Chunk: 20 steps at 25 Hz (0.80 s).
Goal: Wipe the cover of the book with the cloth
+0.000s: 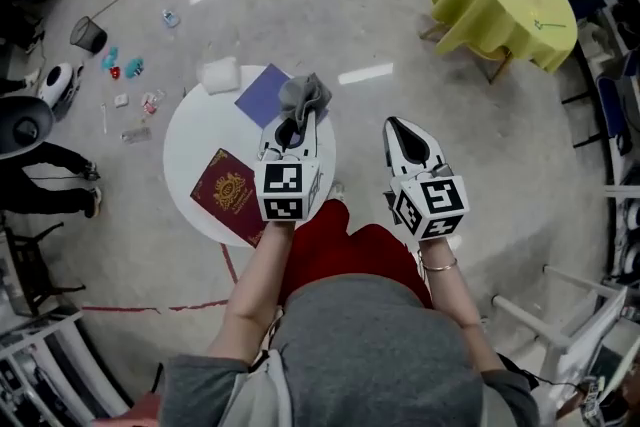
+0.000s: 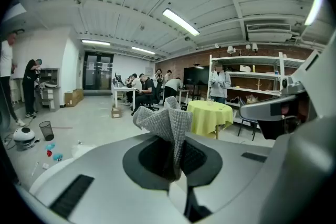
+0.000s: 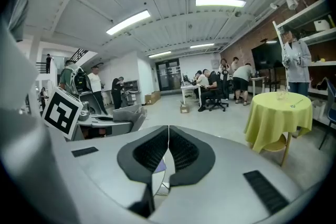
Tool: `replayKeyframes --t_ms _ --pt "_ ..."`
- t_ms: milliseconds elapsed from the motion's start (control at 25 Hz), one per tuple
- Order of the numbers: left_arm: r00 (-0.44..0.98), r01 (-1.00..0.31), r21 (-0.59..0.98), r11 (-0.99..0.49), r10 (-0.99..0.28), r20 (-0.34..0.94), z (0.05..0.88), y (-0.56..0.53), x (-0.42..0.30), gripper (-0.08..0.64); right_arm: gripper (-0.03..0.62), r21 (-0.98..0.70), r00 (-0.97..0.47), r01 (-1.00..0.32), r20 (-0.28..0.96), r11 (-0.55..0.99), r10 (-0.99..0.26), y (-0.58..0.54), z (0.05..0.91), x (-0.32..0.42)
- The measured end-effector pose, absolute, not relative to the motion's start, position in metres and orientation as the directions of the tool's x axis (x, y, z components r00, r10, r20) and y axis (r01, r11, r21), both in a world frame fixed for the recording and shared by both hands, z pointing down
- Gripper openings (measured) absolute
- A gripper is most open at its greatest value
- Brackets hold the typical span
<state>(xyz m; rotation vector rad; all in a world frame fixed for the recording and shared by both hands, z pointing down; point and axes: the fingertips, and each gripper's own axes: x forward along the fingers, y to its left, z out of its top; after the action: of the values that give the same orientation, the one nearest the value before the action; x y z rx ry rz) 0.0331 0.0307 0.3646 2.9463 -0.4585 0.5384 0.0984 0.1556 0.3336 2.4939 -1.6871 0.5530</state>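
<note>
A dark red book (image 1: 228,194) with a gold emblem lies on the round white table (image 1: 196,145), near its front left. My left gripper (image 1: 292,123) is held above the table's right side, shut on a grey cloth (image 1: 304,94) that sticks up from its jaws; the cloth (image 2: 167,126) fills the middle of the left gripper view. My right gripper (image 1: 407,134) hangs to the right of the table over the floor, shut with nothing between its pads (image 3: 181,152).
A purple sheet (image 1: 262,95) and a white folded cloth (image 1: 219,74) lie at the table's far side. A yellow-draped table (image 1: 505,0) stands at the far right. Small items and a wire basket (image 1: 88,35) litter the floor at left. A person's legs (image 1: 50,180) show at the left edge.
</note>
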Motion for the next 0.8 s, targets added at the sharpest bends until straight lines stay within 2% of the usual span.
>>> replayKeyframes --t_ms 160,480,800 --pt "0.865 -0.379 0.069 -0.923 -0.327 0.381 0.373 -0.006 0.032 0.029 0.029 -0.133 0.245 -0.94 0.372 -0.313 -0.895 0.111 0.344 0.103" --pt "0.764 -0.575 0.085 -0.814 -0.496 0.413 0.391 -0.064 0.01 0.029 0.029 -0.141 -0.012 -0.988 0.447 -0.057 -0.895 0.029 0.376 0.092" --pt "0.568 -0.792 0.102 -0.602 -0.666 0.484 0.412 -0.093 -0.026 0.029 0.029 -0.17 -0.297 -0.955 0.517 0.243 -0.803 -0.03 0.407 0.075"
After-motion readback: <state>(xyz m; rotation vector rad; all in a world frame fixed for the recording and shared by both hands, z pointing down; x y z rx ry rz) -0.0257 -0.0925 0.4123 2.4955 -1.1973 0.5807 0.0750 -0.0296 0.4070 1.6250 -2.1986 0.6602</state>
